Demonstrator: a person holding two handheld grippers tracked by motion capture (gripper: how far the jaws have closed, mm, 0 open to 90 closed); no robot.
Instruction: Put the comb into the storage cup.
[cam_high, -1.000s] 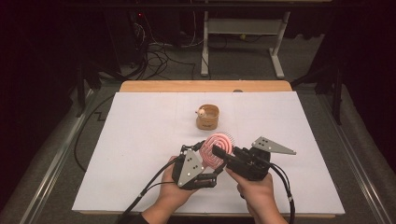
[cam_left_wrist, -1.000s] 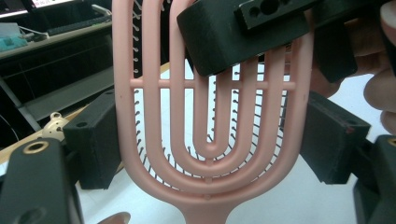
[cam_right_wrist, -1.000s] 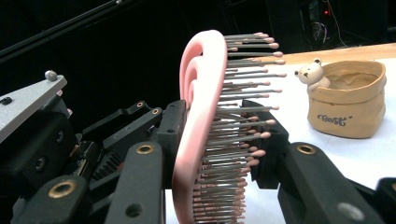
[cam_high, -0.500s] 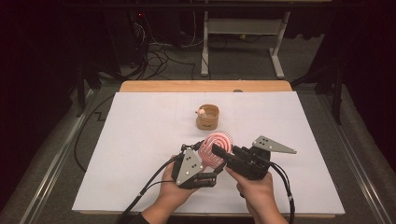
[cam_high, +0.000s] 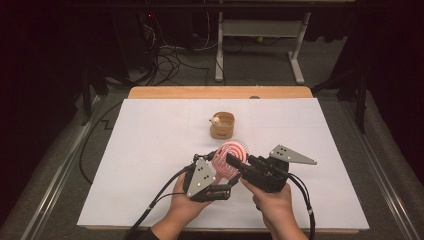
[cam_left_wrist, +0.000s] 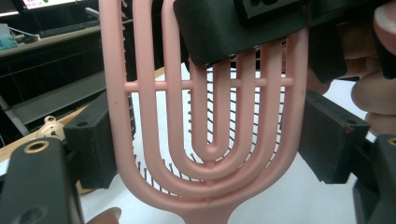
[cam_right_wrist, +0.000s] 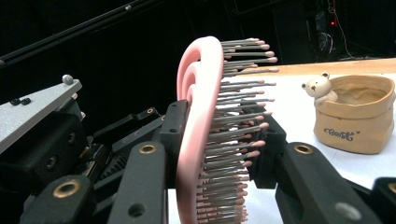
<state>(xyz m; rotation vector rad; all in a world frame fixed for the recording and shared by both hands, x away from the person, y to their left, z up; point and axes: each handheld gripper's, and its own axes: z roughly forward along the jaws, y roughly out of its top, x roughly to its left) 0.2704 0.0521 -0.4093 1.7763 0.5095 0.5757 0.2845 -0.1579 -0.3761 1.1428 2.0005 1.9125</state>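
Nothing has shifted since a second ago. Left hand-held gripper, palm up near the white counter's front edge, clamps the pink plastic vented hairbrush by its edges. Right hand-held gripper, angled leftward, is closed across the brush's back and bristles. Beyond stands a tan ceramic cup with a bear figure.

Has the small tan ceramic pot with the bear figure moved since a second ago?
No. The small tan ceramic pot sits at the same spot on the white table cover, equally far from the wooden table edge behind it.
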